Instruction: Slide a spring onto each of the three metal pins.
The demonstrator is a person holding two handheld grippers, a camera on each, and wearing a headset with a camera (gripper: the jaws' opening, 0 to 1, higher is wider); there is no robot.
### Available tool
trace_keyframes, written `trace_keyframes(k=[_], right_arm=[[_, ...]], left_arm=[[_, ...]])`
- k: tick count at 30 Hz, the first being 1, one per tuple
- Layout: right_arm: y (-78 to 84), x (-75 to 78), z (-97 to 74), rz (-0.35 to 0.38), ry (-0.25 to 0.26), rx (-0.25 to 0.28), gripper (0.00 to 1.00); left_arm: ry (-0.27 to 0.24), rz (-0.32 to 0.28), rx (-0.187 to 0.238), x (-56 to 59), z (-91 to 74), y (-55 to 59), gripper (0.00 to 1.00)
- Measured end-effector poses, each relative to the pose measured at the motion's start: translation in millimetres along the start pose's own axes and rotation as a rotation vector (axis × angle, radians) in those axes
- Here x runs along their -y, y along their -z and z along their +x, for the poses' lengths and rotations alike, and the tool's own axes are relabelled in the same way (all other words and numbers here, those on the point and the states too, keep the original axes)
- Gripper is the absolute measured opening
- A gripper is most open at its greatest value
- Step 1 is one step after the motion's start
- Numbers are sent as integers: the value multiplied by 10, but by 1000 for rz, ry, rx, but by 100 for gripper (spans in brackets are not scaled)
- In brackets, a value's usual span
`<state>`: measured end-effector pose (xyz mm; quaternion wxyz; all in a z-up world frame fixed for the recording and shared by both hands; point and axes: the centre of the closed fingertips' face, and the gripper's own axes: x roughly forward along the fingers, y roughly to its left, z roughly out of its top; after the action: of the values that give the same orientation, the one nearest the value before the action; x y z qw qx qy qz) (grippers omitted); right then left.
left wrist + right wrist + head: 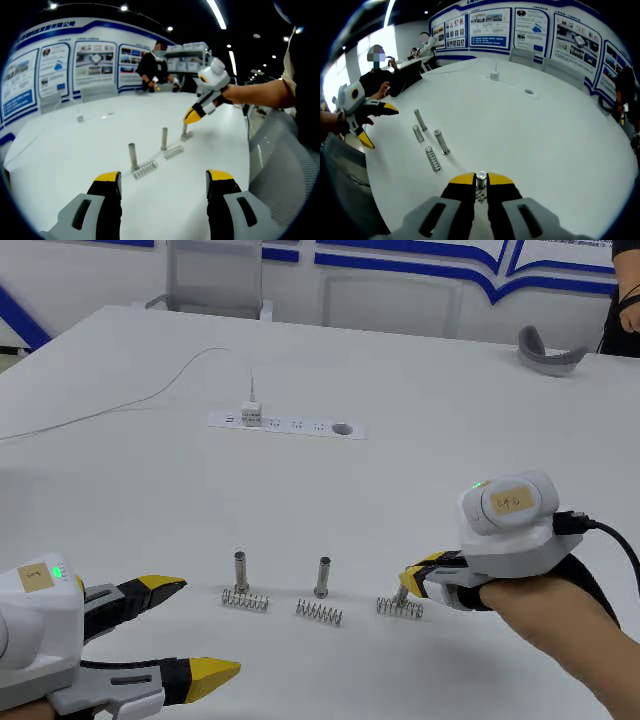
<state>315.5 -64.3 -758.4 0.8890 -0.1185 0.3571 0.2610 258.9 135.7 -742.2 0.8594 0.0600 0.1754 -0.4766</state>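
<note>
1. Steel pins stand in a row on the white table [420, 440]: left pin [240, 570], middle pin [323, 576] and right pin [480, 178]. No pin carries a spring yet.
2. In the head view a spring lies flat at 6 o'clock of each pin, just beside its foot: left spring [245, 600], middle spring [319, 612], right spring [399, 607].
3. The right gripper [405, 578] has its jaws closed on the top of the right pin. In the right gripper view the pin's top sits between the yellow tips, with the right spring just under it at 6 o'clock.
4. The left gripper [205, 628] is spread wide and holds nothing, near the left pin at its 8 o'clock.
5. The step in hand looks like fitting the right pin first.
6. Gripped at its top, the pin has no free end for the spring, so it should probably be lifted and its foot fed into the coil, or re-gripped lower.
7. The left gripper should pinch the spring lightly at mid-coil, in line with the pin, because a hard squeeze may crush it or flick it away.
</note>
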Motion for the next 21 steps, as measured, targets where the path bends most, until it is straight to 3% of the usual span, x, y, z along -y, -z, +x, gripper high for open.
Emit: trace_keyframes(k=[21], right_arm=[[4,-8,-39,-34,-16,17,16]], left_arm=[[4,-1,0,11,16,-5,70]])
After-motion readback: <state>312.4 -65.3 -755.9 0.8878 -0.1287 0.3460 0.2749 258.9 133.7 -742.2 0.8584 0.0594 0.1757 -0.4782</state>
